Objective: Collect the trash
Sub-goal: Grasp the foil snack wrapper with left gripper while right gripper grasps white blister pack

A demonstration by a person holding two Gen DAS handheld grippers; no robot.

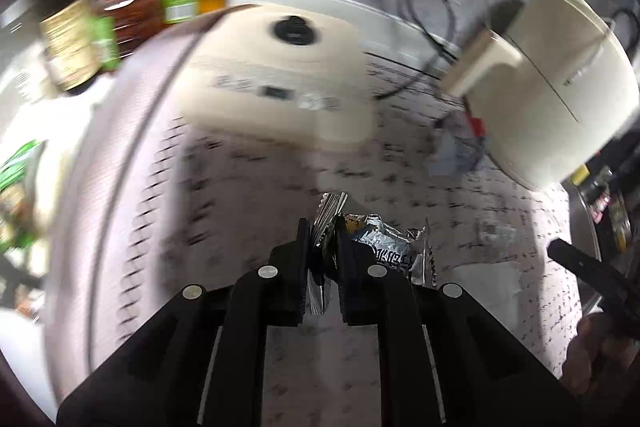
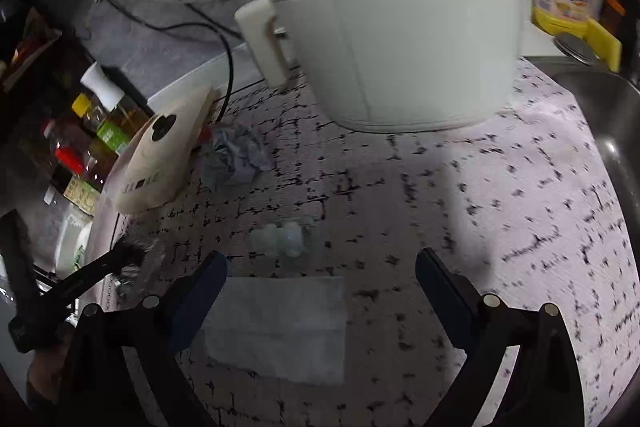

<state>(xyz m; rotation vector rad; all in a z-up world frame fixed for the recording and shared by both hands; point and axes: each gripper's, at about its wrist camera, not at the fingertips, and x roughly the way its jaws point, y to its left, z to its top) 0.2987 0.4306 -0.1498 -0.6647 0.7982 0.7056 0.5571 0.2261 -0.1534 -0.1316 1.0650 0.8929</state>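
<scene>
Left wrist view: left hand-held gripper (image 1: 323,239) clenched on a foil wrapper (image 1: 384,247), pinched at one thin edge; likely to slip or tear if jerked; cream appliance (image 1: 280,75) ahead, white fryer (image 1: 552,87) ahead-right. Right wrist view: right hand-held gripper (image 2: 320,275) released above the desk (image 2: 520,207); flat napkin (image 2: 280,327) between the fingers, clear plastic scrap (image 2: 284,237) just ahead, crumpled blue paper (image 2: 232,163) farther ahead-left; flat sheet hard to pinch.

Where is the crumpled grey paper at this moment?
In the right wrist view the crumpled grey paper lies left of centre on the counter, beside the beige appliance and before the white air fryer.
</scene>
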